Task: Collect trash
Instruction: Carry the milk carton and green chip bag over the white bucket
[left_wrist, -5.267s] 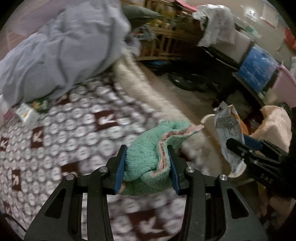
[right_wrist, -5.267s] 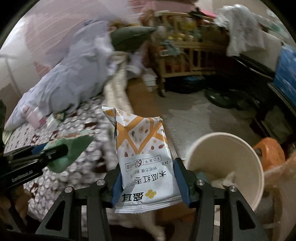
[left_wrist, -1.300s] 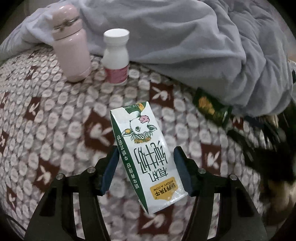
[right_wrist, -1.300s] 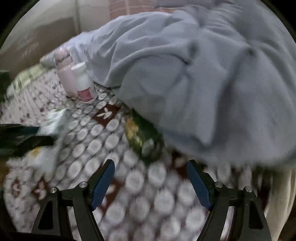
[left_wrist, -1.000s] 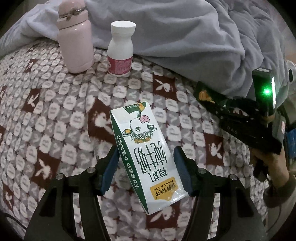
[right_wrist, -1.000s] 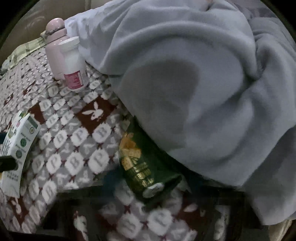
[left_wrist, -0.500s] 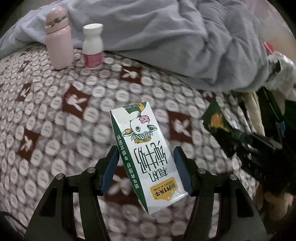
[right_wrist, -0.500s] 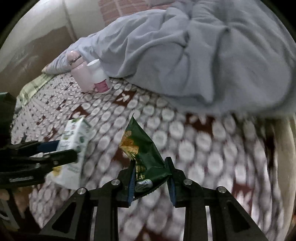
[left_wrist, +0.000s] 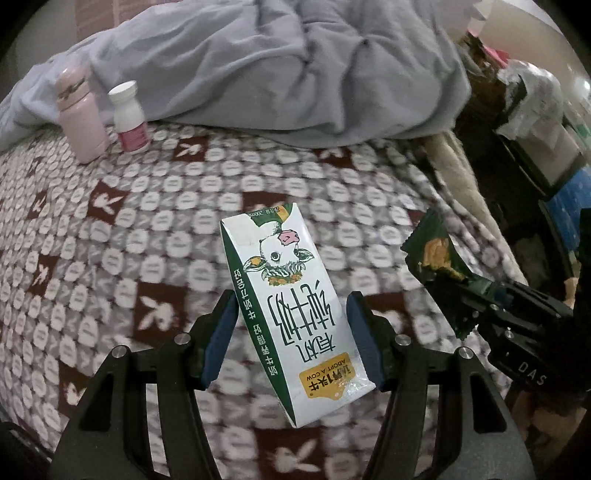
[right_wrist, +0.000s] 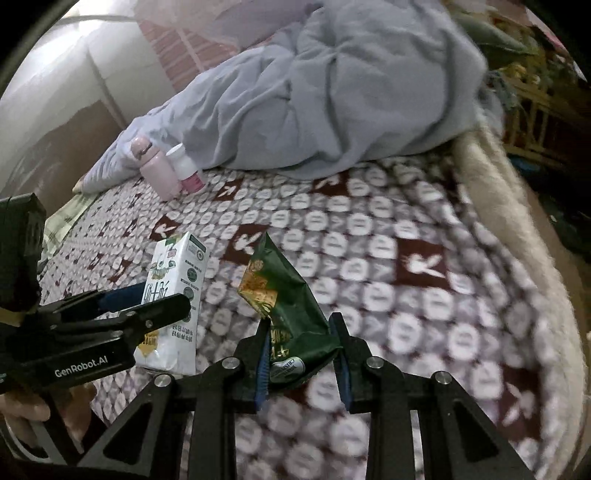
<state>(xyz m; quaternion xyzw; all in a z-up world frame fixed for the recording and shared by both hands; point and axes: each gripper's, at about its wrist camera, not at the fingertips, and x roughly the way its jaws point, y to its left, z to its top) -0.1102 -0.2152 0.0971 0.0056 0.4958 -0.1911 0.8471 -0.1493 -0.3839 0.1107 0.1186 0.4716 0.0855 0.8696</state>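
My left gripper (left_wrist: 291, 325) is shut on a white and green milk carton (left_wrist: 288, 288) with a cow picture, held above the patterned bed blanket (left_wrist: 147, 229). The carton also shows in the right wrist view (right_wrist: 173, 295), at the left. My right gripper (right_wrist: 301, 350) is shut on a crumpled green snack bag (right_wrist: 288, 306) and holds it above the blanket (right_wrist: 406, 258). The bag also shows at the right of the left wrist view (left_wrist: 439, 266).
A pink flask (left_wrist: 79, 118) and a white pill bottle (left_wrist: 129, 118) stand on the blanket by a rumpled grey quilt (left_wrist: 277, 66). The bed's cream edge (right_wrist: 509, 192) runs along the right. Dark cluttered furniture (left_wrist: 535, 122) lies beyond it.
My right gripper has closed on the green bag and lifted it off the blanket. Both grippers have drawn back from the quilt and swung right, each holding its item.
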